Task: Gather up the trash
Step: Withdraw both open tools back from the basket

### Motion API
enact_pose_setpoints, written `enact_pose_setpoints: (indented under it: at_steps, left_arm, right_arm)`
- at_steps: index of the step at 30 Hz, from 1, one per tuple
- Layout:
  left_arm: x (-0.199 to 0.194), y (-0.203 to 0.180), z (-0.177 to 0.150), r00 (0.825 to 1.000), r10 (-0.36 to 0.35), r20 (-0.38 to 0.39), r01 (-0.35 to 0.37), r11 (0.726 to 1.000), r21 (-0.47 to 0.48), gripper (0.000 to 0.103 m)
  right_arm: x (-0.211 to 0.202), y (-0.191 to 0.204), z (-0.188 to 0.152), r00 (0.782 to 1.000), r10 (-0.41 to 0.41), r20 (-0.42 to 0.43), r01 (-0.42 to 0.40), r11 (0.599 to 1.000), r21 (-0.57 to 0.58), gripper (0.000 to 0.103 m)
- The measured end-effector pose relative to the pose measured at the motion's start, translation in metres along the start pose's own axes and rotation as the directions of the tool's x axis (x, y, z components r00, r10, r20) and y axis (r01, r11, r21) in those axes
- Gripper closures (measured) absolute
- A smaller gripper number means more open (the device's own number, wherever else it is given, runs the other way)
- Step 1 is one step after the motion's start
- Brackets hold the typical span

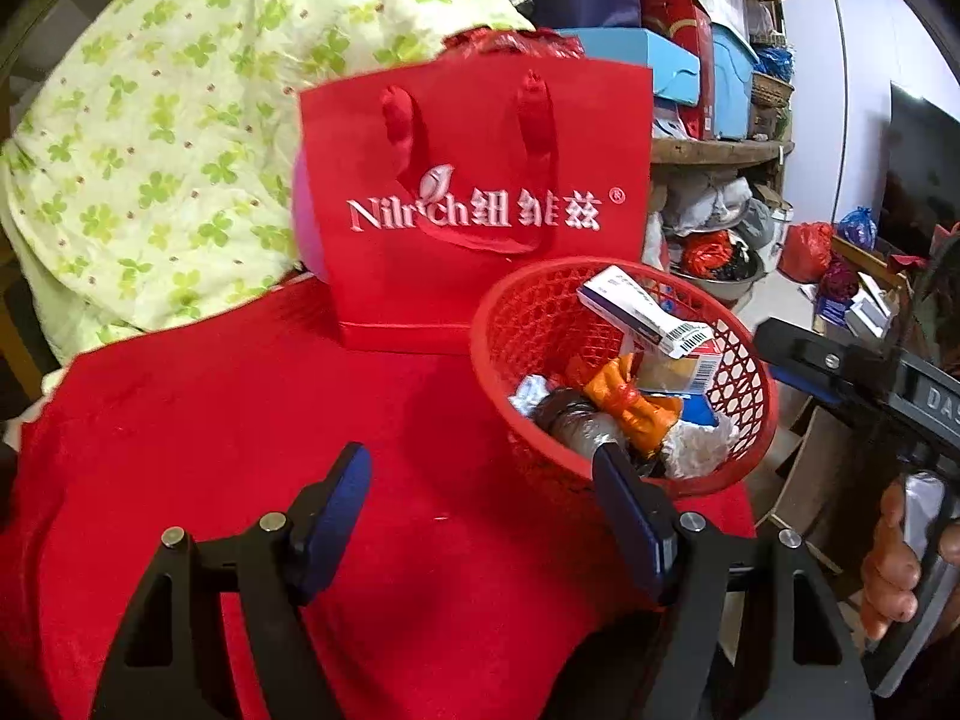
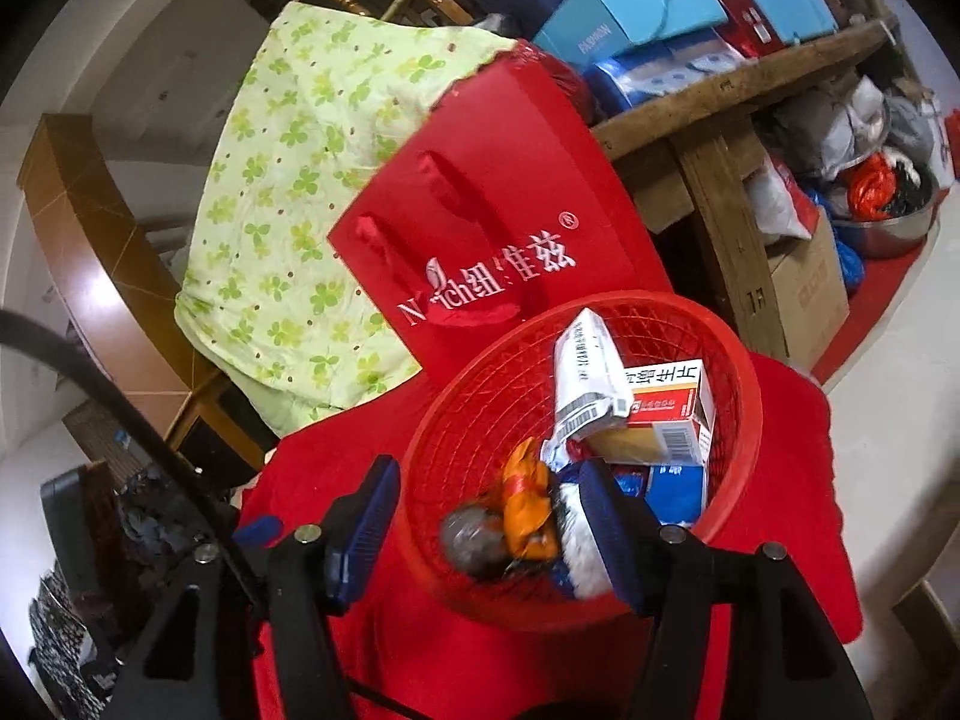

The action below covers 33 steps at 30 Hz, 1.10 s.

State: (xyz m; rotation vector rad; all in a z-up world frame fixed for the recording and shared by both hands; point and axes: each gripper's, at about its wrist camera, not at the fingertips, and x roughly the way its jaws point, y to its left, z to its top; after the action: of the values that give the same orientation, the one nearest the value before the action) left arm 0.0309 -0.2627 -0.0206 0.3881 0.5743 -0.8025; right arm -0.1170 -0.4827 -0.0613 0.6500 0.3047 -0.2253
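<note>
A red gift bag (image 1: 474, 204) printed "Nilrich" with Chinese characters stands behind a red mesh basket (image 1: 528, 324) holding medicine boxes (image 2: 606, 384), an orange wrapper (image 1: 624, 396) and white crumpled paper (image 1: 699, 444). The left gripper (image 1: 480, 510) is released and empty, its right finger at the basket's near rim; the right gripper (image 2: 486, 534) is released too, straddling the near rim. Everything sits on a red cloth (image 1: 240, 432), beside a clover-print quilt (image 1: 150, 150) and cluttered shelves (image 2: 738, 78).

A red plastic lattice basket (image 2: 480, 372) sits on matt red cloth (image 1: 210, 420), beside a seemingly smooth paper bag (image 1: 480, 138).
</note>
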Motion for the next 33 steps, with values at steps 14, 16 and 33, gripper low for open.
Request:
enact_pose_setpoints:
  at_steps: [14, 16, 33]
  left_arm:
    - [-0.077, 0.02, -0.007, 0.984, 0.107, 0.144, -0.107, 0.994, -0.009, 0.009]
    - [-0.086, 0.023, -0.007, 0.981, 0.12, 0.155, -0.12, 0.993, -0.013, 0.009]
    - [-0.151, 0.049, -0.016, 0.955, 0.213, 0.206, -0.198, 0.976, -0.091, 0.007]
  right_arm:
    - [-0.053, 0.085, -0.013, 0.989, -0.105, 0.103, 0.126, 0.965, -0.23, 0.035]
    - [-0.06, 0.094, -0.015, 0.987, -0.107, 0.118, 0.135, 0.958, -0.254, 0.035]
    - [-0.119, 0.145, -0.033, 0.982, -0.081, 0.169, 0.138, 0.921, -0.364, 0.031]
